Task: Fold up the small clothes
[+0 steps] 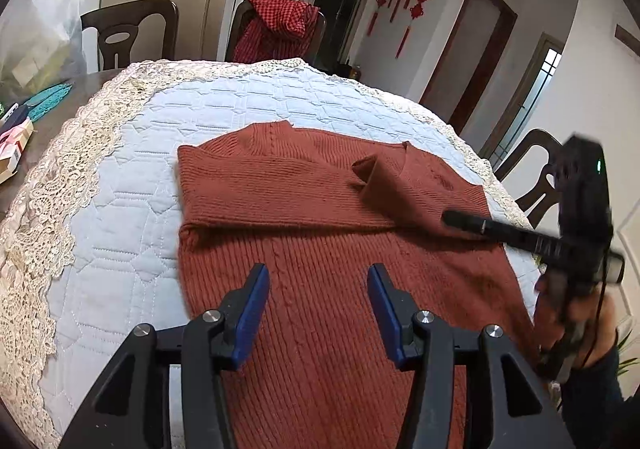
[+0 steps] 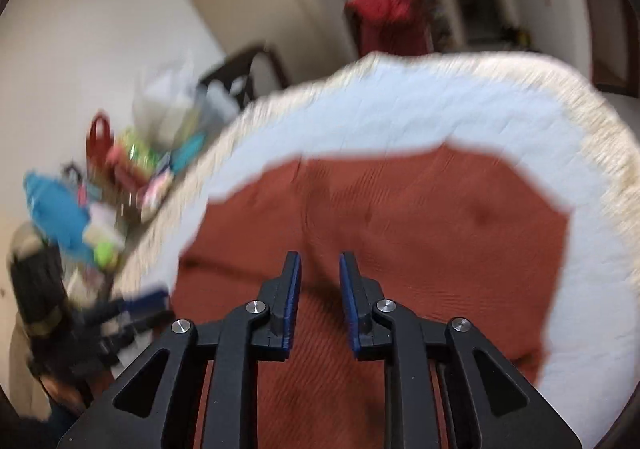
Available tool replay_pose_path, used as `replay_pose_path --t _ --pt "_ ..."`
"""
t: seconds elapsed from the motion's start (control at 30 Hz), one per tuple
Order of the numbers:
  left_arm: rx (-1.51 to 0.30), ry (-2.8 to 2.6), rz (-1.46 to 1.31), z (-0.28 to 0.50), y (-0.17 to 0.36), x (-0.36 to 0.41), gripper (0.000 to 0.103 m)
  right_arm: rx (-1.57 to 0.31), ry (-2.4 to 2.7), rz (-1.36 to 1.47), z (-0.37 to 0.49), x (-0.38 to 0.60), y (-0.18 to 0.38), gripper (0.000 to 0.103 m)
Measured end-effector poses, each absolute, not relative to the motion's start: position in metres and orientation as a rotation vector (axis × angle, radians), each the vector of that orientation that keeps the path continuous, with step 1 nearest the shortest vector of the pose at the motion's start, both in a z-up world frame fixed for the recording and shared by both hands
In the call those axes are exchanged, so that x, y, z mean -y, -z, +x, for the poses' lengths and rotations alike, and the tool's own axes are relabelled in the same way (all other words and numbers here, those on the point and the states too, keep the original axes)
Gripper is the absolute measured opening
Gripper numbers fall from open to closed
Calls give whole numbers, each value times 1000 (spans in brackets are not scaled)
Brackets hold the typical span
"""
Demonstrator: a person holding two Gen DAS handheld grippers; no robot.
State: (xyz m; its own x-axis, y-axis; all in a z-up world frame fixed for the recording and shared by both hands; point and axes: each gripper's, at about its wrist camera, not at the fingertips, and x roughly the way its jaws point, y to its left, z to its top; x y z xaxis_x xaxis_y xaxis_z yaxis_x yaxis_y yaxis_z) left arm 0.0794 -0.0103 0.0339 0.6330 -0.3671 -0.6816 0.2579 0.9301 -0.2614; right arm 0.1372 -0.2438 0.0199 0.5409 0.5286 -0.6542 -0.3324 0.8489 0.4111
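Note:
A rust-red knit sweater (image 1: 304,185) lies flat on a pale blue quilted mat (image 1: 132,209) with a lace border. One sleeve is folded across the chest, and a second sleeve's cuff (image 1: 372,169) lies over it toward the right. My left gripper (image 1: 318,273) hovers over the sweater's lower body, open, with nothing between its blue pads. My right gripper (image 1: 450,218) reaches in from the right over the folded sleeve, blurred. In the right wrist view the right gripper (image 2: 320,257) stands over the sweater (image 2: 420,209) with a narrow empty gap. The left gripper (image 2: 136,305) is a blur at lower left.
Dark wooden chairs stand around the table; one carries a red checked cloth (image 1: 280,25). Boxes and small clutter (image 1: 16,145) and a plastic bag (image 1: 44,41) sit on the table's left side. A person's hand (image 1: 568,313) holds the right gripper at the right edge.

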Motion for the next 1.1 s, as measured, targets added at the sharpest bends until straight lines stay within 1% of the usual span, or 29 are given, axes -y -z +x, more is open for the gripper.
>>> replay_pose_path --t 0.23,0.37,0.53,0.57,0.6,0.63,0.67,0.7,0.77,0.83,0.97,1.03,1.1 --pt "-840 444 -146 111 -40 37 55 -829 -485 305 115 276 -19 20" --pt "-891 515 -162 142 -30 59 55 -816 -424 357 114 297 -19 20" --pt "-907 562 -152 169 -19 78 55 -827 -380 400 113 318 -11 21" --pt "-923 584 -156 172 -17 81 53 -828 -377 402 113 319 -10 21" --pt "-936 602 -160 173 -16 83 42 -830 -372 405 113 321 -8 21" --pt "-941 618 -162 170 -17 85 34 -831 -370 407 113 321 -8 21" --pt "-937 647 -172 166 -19 85 23 -830 -369 409 113 322 -7 21" --pt "-930 670 -189 163 -23 82 19 -827 -369 411 113 323 -8 21" --pt "-932 678 -221 158 -26 77 19 -820 -368 413 113 326 -7 21" --pt "-982 605 -187 160 -20 75 18 -821 -362 419 114 329 -4 21" --pt "-989 556 -151 161 -13 73 18 -837 -355 437 118 331 2 21" --pt "-955 558 -144 159 -22 75 10 -833 -353 430 118 330 0 21" --pt "-899 583 -147 154 -37 77 9 -824 -347 417 117 330 -3 21"
